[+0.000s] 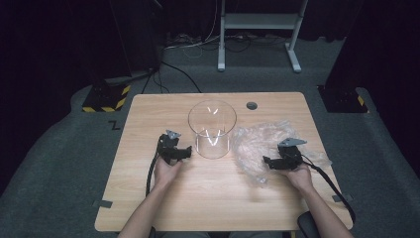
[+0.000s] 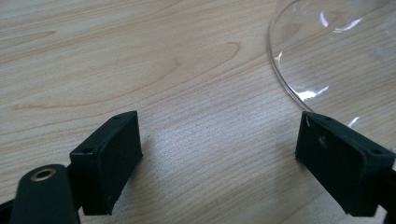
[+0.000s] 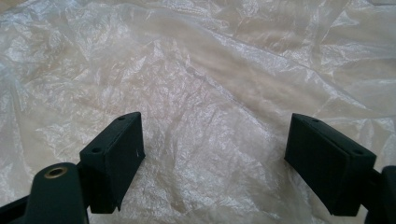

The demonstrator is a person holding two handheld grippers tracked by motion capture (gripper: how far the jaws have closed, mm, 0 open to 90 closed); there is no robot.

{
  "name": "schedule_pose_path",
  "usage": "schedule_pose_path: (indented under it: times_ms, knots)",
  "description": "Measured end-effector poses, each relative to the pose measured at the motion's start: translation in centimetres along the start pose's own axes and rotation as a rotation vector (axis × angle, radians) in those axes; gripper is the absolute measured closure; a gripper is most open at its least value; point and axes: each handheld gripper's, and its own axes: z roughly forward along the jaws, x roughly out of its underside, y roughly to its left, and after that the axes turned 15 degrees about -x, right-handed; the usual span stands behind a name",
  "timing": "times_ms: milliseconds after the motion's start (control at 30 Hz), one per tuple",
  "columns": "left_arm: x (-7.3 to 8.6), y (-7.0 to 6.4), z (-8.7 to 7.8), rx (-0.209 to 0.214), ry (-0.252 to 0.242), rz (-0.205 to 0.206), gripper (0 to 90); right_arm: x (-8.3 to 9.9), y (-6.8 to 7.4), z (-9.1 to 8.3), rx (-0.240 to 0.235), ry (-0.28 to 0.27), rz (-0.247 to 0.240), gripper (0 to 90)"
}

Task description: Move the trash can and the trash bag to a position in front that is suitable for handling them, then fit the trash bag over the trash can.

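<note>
Right gripper (image 1: 272, 161), jaws wide apart, hovers over crumpled plastic bag (image 1: 257, 144) near the table's (image 1: 148, 208) right edge, seemingly about to pinch it; left gripper (image 1: 184, 151), also spread, waits beside the clear container (image 1: 212, 129).

One legible mark: a dark letter "Z" (image 1: 115, 125) on the grey floor, left of the table's far left corner, mid-left of the high view. Yellow-and-black hazard striping (image 1: 105, 108) on a stand base just above it. No other readable text, labels or numbers.

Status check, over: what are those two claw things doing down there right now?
Left gripper open beside clear container. Right gripper open over crumpled plastic bag, nothing gripped. Nothing in the way.
</note>
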Motion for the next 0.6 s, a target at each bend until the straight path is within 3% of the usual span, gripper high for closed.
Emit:
schedule_pose_path:
  times_ms: [600]
  knots:
    - [0.15,0.05,-0.15,0.014,-0.004,0.013,14.5,-0.02,-0.01,0.01,0.000,0.000,0.001,19.2]
